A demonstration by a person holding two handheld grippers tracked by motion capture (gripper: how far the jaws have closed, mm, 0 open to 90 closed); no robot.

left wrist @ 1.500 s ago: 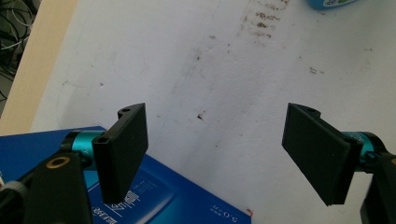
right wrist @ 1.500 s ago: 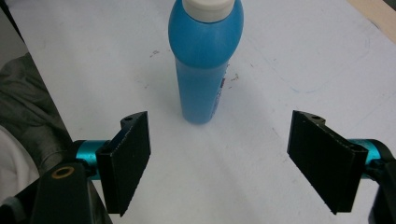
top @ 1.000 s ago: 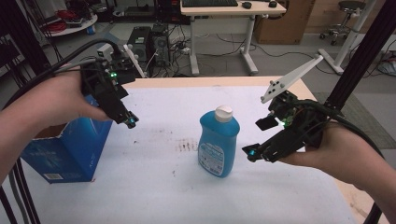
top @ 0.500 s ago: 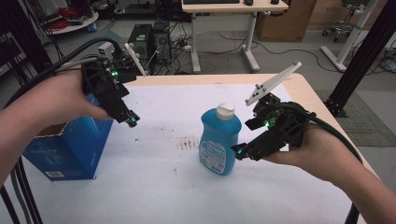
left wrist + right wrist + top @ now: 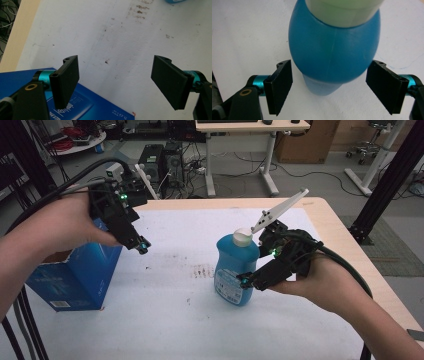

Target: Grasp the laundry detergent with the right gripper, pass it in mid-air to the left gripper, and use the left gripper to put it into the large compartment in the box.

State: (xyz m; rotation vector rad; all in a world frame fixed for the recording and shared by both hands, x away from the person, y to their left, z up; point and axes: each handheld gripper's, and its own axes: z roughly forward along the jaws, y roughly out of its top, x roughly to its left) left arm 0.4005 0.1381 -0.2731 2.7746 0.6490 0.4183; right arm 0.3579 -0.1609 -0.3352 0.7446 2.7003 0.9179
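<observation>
A blue plastic bottle [image 5: 234, 270] with a white cap stands upright near the middle of the white table cover [image 5: 165, 320]. My right gripper [image 5: 246, 282] is open against the bottle's right side. In the right gripper view the blue bottle [image 5: 334, 52] lies between the two spread jaws, which do not touch it. My left gripper [image 5: 141, 246] hangs open above the right edge of a blue cardboard box [image 5: 80, 275] at the table's left. In the left gripper view the blue box [image 5: 75, 105] lies under the left jaw and bare stained table shows between the jaws.
Brown stains [image 5: 202, 270] mark the cover just left of the bottle. The wooden table edge [image 5: 350, 245] runs along the right. A black post [image 5: 385, 180] stands at the far right, with a desk [image 5: 240, 127] and computer cases [image 5: 165, 160] behind the table.
My right gripper has moved left, from beside the bottle to its jaws standing around the bottle's body. The left gripper has held nearly still over the box.
</observation>
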